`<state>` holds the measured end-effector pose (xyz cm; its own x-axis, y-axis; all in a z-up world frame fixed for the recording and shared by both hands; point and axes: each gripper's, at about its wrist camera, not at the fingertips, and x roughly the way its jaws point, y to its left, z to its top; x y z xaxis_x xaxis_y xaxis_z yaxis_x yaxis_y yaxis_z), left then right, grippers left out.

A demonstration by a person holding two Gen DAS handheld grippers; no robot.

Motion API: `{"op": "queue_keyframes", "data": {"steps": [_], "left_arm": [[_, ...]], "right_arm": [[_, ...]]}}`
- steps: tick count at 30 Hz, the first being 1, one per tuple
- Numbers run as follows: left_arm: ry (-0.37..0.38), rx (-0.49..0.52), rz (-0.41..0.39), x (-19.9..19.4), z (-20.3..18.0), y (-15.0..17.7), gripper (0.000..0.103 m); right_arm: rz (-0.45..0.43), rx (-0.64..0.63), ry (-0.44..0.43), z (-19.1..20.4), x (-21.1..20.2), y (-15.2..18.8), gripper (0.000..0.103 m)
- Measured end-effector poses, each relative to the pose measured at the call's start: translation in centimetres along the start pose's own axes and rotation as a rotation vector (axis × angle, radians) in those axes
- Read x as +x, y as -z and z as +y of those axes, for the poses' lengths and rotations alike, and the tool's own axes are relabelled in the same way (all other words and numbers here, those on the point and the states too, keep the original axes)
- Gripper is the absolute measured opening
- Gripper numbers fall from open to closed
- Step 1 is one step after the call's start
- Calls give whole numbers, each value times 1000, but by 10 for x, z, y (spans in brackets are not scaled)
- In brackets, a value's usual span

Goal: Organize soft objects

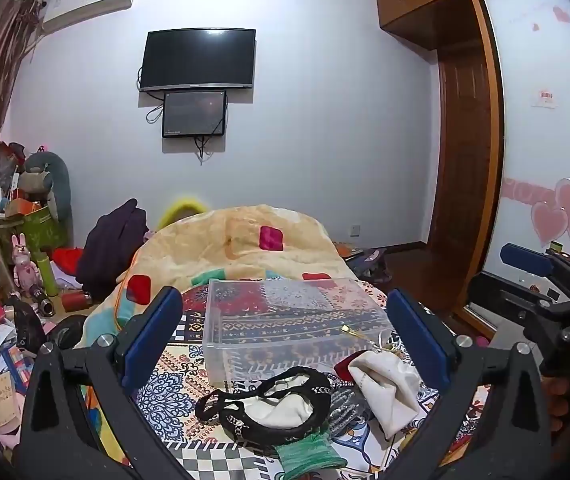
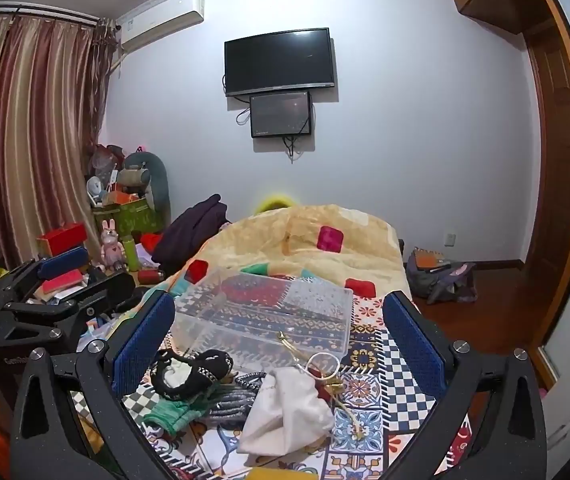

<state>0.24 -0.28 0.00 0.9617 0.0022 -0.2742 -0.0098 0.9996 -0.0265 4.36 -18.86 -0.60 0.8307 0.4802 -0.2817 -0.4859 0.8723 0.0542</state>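
White cloth pouch [image 2: 285, 412] is seen on the patterned bedspread [image 2: 401, 380] near its front edge, just before the clear bin [image 2: 265, 312] | right gripper [image 2: 277, 344] nearer, spread wide, nothing held | left gripper [image 1: 285, 344] likewise parted | long axis judged fore-aft.

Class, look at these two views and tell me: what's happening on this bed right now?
A person holds a gripper in each hand over a patterned bed. Both the left gripper and the right gripper are open and hold nothing. Ahead lies a clear plastic box, which looks empty. In front of it sits a small pile of soft things: a white pouch, a black-and-white item, a green sock and something grey knitted. Nothing has gone into the box yet.
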Motion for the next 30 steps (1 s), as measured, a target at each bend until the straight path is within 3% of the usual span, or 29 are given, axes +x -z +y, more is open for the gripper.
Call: {"op": "queue_keyframes", "data": {"steps": [30], "left_arm": [[2,11,-9,-6,-3,-1,103]], "right_arm": [[-11,7,-10,0,-2,0,103]]}}
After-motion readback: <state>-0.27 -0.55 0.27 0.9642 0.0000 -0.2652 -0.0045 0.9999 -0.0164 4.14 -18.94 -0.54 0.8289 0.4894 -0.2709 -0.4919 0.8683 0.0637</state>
